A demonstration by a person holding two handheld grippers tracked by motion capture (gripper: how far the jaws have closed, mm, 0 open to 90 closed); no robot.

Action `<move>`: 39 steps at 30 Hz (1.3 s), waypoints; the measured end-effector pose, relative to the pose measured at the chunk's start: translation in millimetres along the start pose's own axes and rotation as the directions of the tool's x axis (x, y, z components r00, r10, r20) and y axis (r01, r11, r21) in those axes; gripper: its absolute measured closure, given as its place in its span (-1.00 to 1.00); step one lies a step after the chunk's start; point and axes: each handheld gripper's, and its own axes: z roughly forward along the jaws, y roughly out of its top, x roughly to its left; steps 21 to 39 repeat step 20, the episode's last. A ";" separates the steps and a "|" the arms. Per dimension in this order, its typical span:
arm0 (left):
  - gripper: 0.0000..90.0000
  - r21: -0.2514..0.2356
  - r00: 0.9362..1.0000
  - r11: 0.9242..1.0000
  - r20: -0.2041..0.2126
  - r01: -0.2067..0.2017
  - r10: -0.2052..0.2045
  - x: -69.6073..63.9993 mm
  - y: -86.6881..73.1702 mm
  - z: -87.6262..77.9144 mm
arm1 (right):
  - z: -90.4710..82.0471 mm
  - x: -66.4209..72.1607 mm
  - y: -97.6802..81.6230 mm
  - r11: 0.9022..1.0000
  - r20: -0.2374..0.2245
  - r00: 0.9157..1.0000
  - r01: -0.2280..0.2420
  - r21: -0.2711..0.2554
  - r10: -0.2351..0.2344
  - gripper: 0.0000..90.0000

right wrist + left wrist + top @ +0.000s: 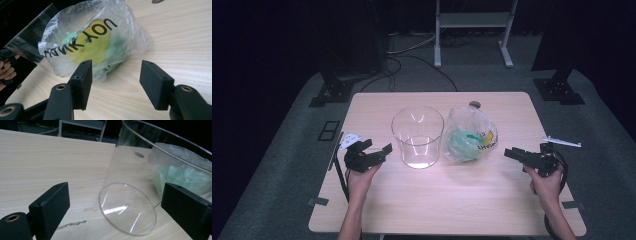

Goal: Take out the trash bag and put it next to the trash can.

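Note:
A clear, empty cylinder jar [418,136] stands upright at the middle of the wooden table [447,210]. Just right of it, touching or nearly so, lies a crumpled clear plastic bag [469,135] with green and yellow contents and black lettering. My left gripper [378,146] sits left of the jar, pointing at it, jaws open and empty. In the left gripper view the jar [127,212] stands ahead of the left gripper [116,188]. My right gripper [517,153] is right of the bag, open and empty. In the right gripper view the bag [95,40] lies just beyond the right gripper [116,66].
A small white printed piece [349,140] lies at the table's left edge and a white strip [562,142] at its right edge. A dark round spot [474,104] marks the far edge. Black stands [332,90] and a metal frame [472,20] stand on the floor behind.

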 end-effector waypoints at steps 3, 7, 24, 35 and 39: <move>-0.84 0.000 1.000 1.000 -0.001 -0.002 0.002 0.3 0.2 -0.6 | -3.8 -0.9 -5.1 1.000 -0.004 1.000 -0.004 -0.018 0.004 -0.05; -0.84 0.002 1.000 1.000 0.001 -0.002 0.002 -0.3 -0.2 0.6 | -7.6 -0.6 -11.9 1.000 0.021 1.000 0.003 -0.029 -0.002 -0.05; -0.84 0.003 1.000 1.000 0.001 0.000 0.000 -0.1 -0.3 0.7 | -16.2 9.2 -40.7 0.999 0.010 1.000 0.019 -0.045 -0.018 -0.07; -0.84 0.003 1.000 1.000 0.001 0.000 0.000 -0.1 -0.3 0.7 | -16.2 9.2 -40.7 0.999 0.010 1.000 0.019 -0.045 -0.018 -0.07; -0.84 0.003 1.000 1.000 0.001 0.000 0.000 -0.1 -0.3 0.7 | -16.2 9.2 -40.7 0.999 0.010 1.000 0.019 -0.045 -0.018 -0.07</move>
